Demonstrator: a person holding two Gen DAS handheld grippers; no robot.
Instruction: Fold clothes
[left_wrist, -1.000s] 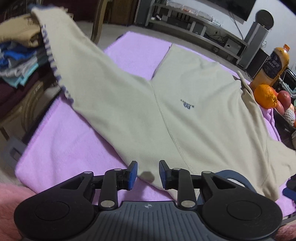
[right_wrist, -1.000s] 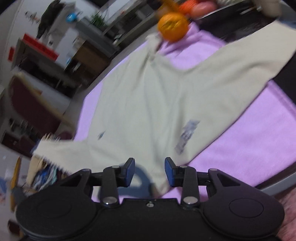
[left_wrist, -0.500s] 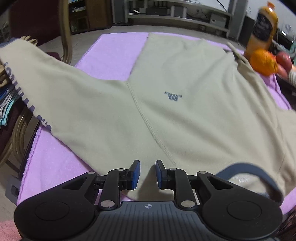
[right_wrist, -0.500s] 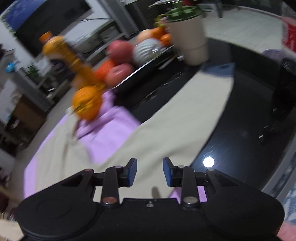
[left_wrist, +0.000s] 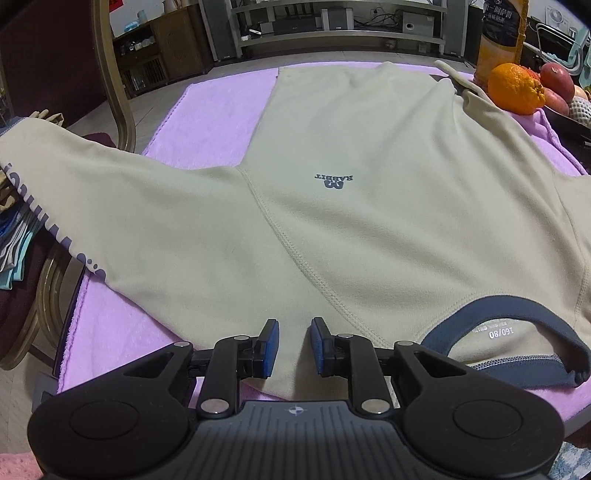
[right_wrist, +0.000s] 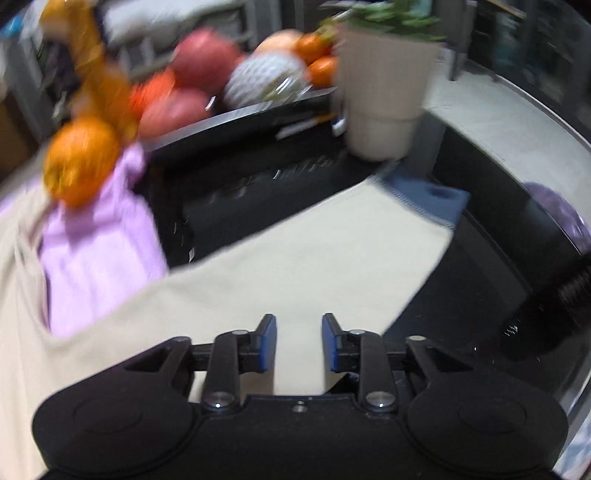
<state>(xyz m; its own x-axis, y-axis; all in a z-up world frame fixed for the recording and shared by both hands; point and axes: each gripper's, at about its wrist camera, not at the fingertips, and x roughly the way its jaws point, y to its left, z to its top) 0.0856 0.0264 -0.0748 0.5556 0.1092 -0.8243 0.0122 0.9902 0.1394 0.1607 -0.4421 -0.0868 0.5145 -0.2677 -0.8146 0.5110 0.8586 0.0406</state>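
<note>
Left wrist view, item one: beige sweatshirt (left_wrist: 369, 206), spread flat and unfolded on a lilac towel (left_wrist: 218, 110) that covers the desk. Its navy collar (left_wrist: 517, 332) lies at the lower right of the frame, its hem toward the top. One sleeve (left_wrist: 110, 206) runs to the left edge, past the towel and over a chair back (left_wrist: 110, 74). A printed logo sits mid-frame.

Item two: left claw (left_wrist: 293, 347), spread, blue pads apart, nothing between them. It hovers over the shoulder seam at the lower centre.

Item three: orange (left_wrist: 515, 88) and other fruit at the upper right, just beside the garment's far corner.

Right wrist view, blurred by motion. Item four: right claw (right_wrist: 298, 343), spread and empty, above the other sleeve (right_wrist: 314, 266), which stretches off the towel across the dark glossy desk (right_wrist: 498, 280) to a navy cuff (right_wrist: 424, 199) at centre right.

Item five: a potted plant (right_wrist: 384, 92) and a fruit tray (right_wrist: 258, 107) stand near that cuff.

Risks, as judged:
- A sleeve swept inward could catch the orange or the pot and roll or tip them.
- The left sleeve, hanging over the chair, may snag or drag the body askew when pulled.
- Pinching fleece and towel together would lift both.
</note>
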